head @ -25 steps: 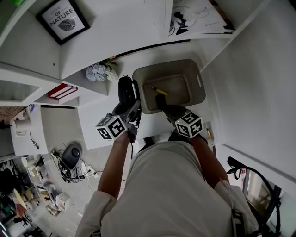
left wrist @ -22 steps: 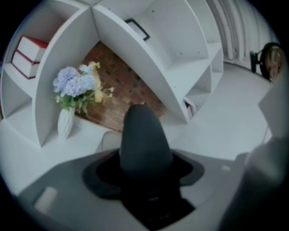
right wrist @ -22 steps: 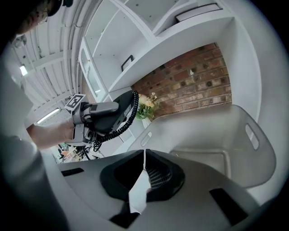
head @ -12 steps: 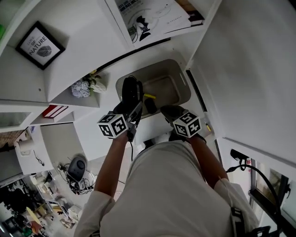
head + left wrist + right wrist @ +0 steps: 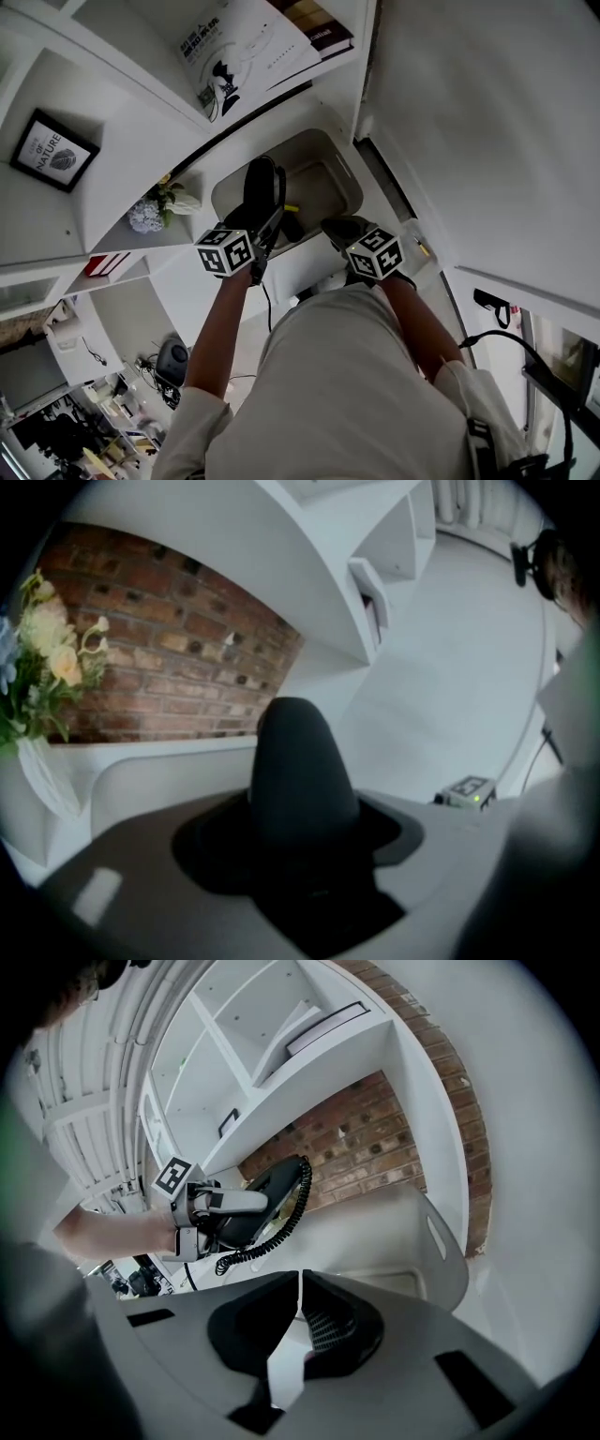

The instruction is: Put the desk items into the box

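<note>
Framed print (image 5: 52,152), magazine (image 5: 246,52) on white shelves (image 5: 122,122); flowers (image 5: 47,658) at shelf's left edge, against brick wall (image 5: 178,639).

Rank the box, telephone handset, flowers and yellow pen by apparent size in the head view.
1. The box looks largest.
2. The telephone handset and the flowers look about alike. The handset seems nearer the camera, so I won't rank them.
3. The yellow pen looks smallest and is partly hidden.

Yellow item (image 5: 292,208) in box (image 5: 319,150) mostly hidden behind handset (image 5: 262,187); book (image 5: 319,28) cut by top edge
</note>
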